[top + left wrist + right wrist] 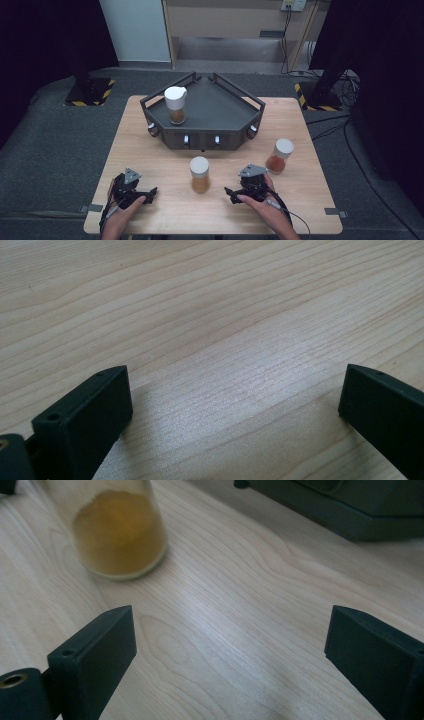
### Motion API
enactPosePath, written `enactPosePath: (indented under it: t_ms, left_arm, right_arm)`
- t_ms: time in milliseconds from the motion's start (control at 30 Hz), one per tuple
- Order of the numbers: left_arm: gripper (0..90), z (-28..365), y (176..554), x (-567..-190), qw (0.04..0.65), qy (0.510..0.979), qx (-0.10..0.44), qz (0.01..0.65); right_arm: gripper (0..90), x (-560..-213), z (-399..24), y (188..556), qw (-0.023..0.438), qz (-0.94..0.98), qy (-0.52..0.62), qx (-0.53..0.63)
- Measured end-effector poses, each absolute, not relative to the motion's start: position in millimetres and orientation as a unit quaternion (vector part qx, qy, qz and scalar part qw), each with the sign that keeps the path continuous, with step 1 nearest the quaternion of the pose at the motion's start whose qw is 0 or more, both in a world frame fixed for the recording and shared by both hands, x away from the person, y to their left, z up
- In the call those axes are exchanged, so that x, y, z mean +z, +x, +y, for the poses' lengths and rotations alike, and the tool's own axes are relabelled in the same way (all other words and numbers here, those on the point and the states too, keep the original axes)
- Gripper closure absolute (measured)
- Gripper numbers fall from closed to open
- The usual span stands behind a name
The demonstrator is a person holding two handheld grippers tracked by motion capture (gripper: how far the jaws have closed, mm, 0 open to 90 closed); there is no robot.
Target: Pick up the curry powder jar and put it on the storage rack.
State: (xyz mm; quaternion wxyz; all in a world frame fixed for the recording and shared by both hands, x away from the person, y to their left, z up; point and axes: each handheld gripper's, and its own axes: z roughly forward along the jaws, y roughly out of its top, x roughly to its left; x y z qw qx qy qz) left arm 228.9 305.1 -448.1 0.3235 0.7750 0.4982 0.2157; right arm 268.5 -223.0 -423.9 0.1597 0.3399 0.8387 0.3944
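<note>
Here, the right gripper [231, 195] rests low on the pale wooden bench [150, 150], its jaws spread wide with nothing between them but bare wood grain. In the right gripper view a glass jar of orange-brown powder [120, 535] stands ahead and to the left of the jaws, near but apart from them. From the high view that middle jar [200, 175], white-capped, stands upright on the bench between the two hands, closer to the right one. The person's right hand [260, 207] grips the tool from the bench's near edge, a cable trailing behind it.

The left gripper [150, 192] lies on the bench at the near left, held by the left hand [122, 212], its jaws likewise wide apart and empty over bare wood.

Farther out, a second white-capped jar [279, 156] of reddish powder stands upright at the right of the bench, well apart from the grippers. At the far side sits a dark angular tray [220, 107] with railings and small knobs along its front wall; a third jar [175, 105], white-lidded, stands inside it toward its left corner.
</note>
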Motion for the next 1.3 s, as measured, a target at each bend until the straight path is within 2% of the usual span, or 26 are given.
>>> enactPosePath:
  t_ms: [700,1300]
  left_arm:
    - [0.0,305,229,-448,0.323,0.775,0.216,0.499]
    - [0.0,305,229,-448,0.323,0.774,0.217,0.499]
  right_arm:
    - [6.2,-390,-196,258,0.161,0.846,0.275,0.428]
    - [4.7,-384,-171,266,0.160,0.846,0.262,0.436]
